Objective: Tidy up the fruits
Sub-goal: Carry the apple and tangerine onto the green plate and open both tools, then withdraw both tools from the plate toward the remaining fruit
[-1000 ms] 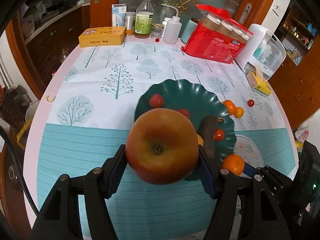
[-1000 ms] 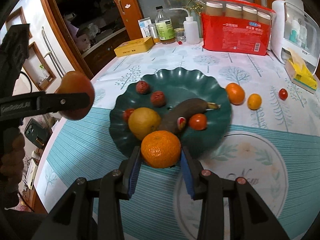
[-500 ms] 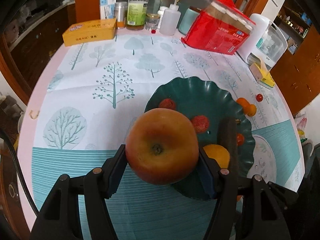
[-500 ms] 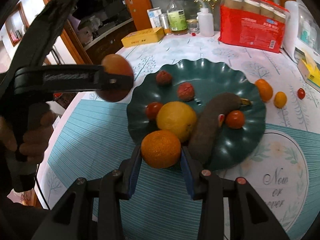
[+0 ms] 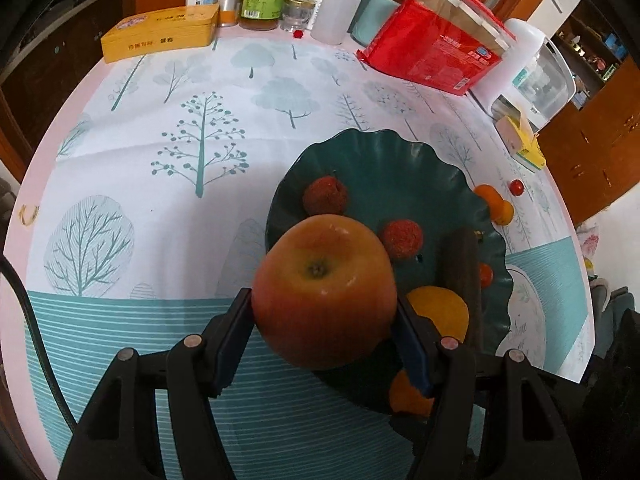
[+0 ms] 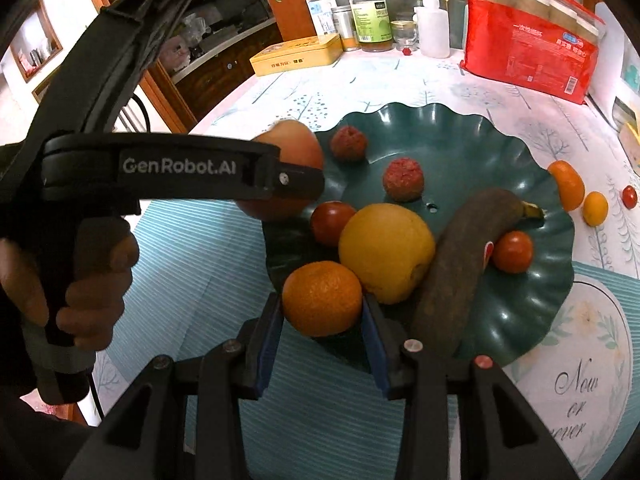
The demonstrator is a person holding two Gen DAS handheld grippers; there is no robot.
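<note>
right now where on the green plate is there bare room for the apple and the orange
The far half of the green plate is bare, behind the two red bumpy fruits. The right rim beyond the cherry tomato is also free. The near left is crowded: yellow fruit, brown banana, small tomato.

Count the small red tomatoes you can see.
3: one tomato on the plate's left, one tomato beside the banana, one tomato on the tablecloth. Others may be hidden.
</note>
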